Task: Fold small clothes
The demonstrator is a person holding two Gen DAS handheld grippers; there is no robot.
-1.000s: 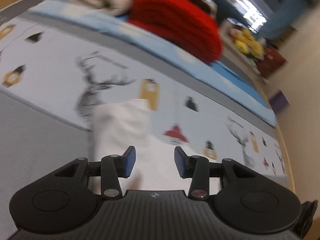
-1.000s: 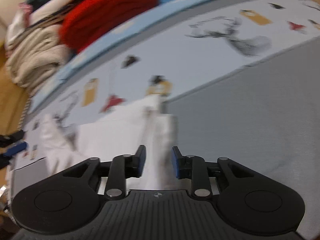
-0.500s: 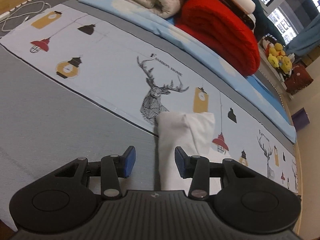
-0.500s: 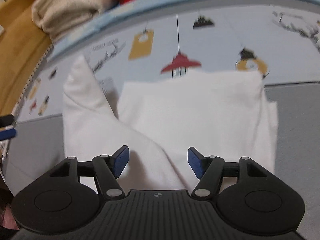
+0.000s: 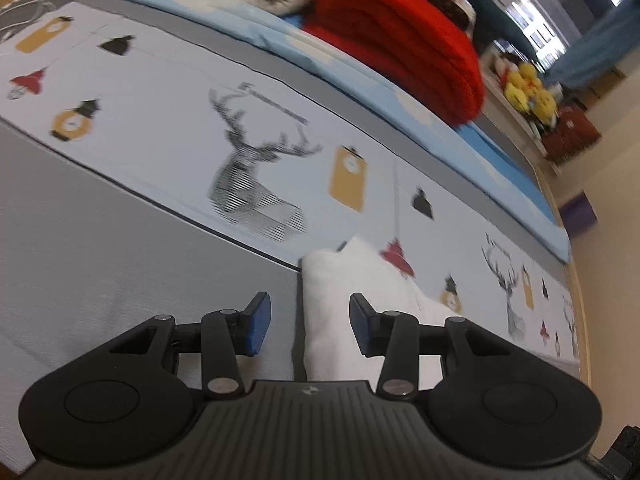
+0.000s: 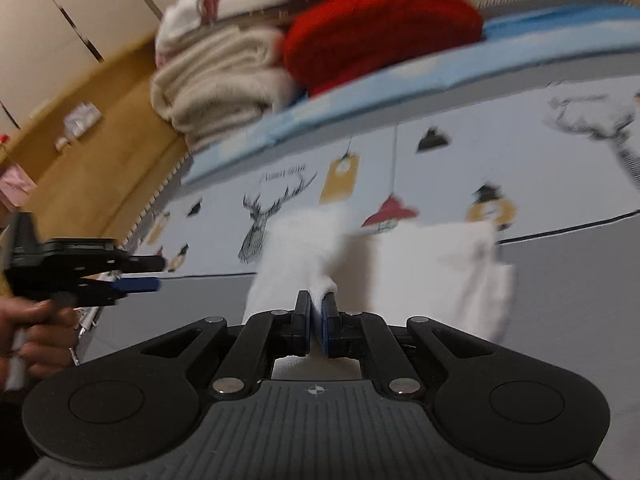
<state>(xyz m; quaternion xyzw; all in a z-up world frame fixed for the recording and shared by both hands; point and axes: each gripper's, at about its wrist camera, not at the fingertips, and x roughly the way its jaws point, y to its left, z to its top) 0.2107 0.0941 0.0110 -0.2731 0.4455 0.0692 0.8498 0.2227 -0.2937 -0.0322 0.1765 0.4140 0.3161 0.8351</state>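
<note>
A small white garment [image 5: 340, 300] lies on the bed, across the border of the grey and patterned sheet. In the right wrist view the garment [image 6: 432, 264] spreads ahead, with one part [image 6: 300, 248] lifted. My right gripper [image 6: 317, 312] is shut on that lifted part and holds it up off the bed. My left gripper [image 5: 310, 320] is open and empty, low over the garment's left edge. It also shows at the left of the right wrist view [image 6: 136, 276], held in a hand.
The bed has a grey area [image 5: 100, 240] and a pale strip printed with deer and lamps [image 5: 256, 168]. A folded red blanket [image 5: 396, 44], a beige blanket [image 6: 224, 84] and other folded textiles are stacked at the far side. Wooden floor [image 6: 92, 160] lies beyond the bed's left edge.
My right gripper has shut on a part of the white garment and lifted it. My left gripper has stayed open and shifted slightly near the garment's left edge.
</note>
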